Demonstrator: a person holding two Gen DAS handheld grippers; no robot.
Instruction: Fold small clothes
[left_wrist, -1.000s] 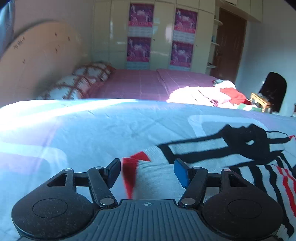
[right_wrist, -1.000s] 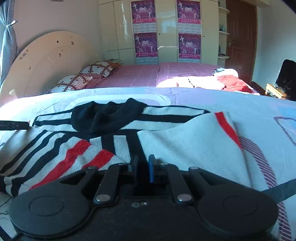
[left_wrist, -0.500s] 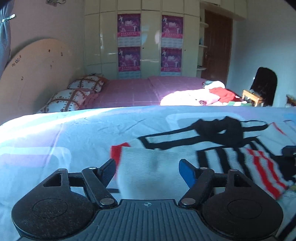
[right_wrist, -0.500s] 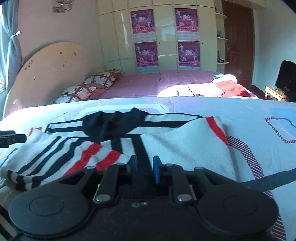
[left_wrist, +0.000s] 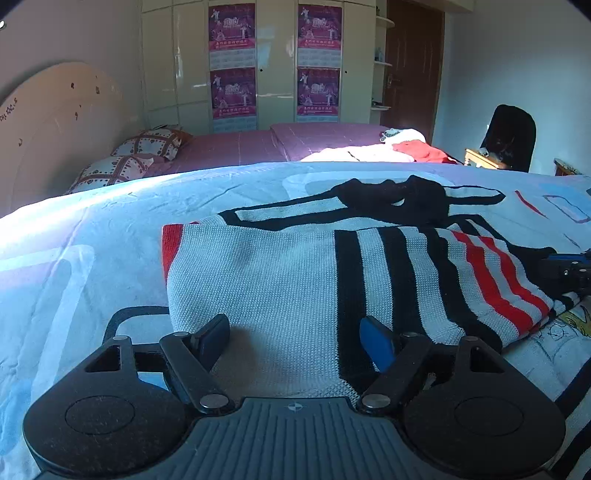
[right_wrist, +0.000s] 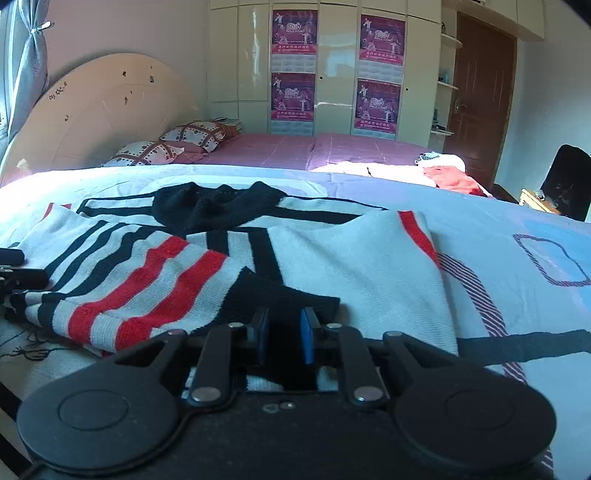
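Observation:
A small white knit sweater (left_wrist: 280, 273) with black and red stripes and a black collar lies on the pale bedsheet (left_wrist: 74, 236). My left gripper (left_wrist: 295, 341) is open, its jaws wide apart over the sweater's white near edge. In the right wrist view the sweater (right_wrist: 369, 266) has its sleeves folded over the body. My right gripper (right_wrist: 284, 334) is shut on the sweater's black cuff (right_wrist: 280, 295) at the near edge. The right gripper's tip shows at the right of the left wrist view (left_wrist: 569, 267).
Beyond this bed is a second bed with a pink cover (right_wrist: 295, 151), patterned pillows (right_wrist: 166, 146) and a heap of clothes (right_wrist: 443, 170). A wardrobe (right_wrist: 332, 66), a brown door (right_wrist: 480, 92) and a dark chair (right_wrist: 565, 181) stand at the back.
My left gripper has pulled back and risen from the sleeve end, jaws open wider, and the sleeve now lies folded. My right gripper stays shut on the black cuff, slightly raised.

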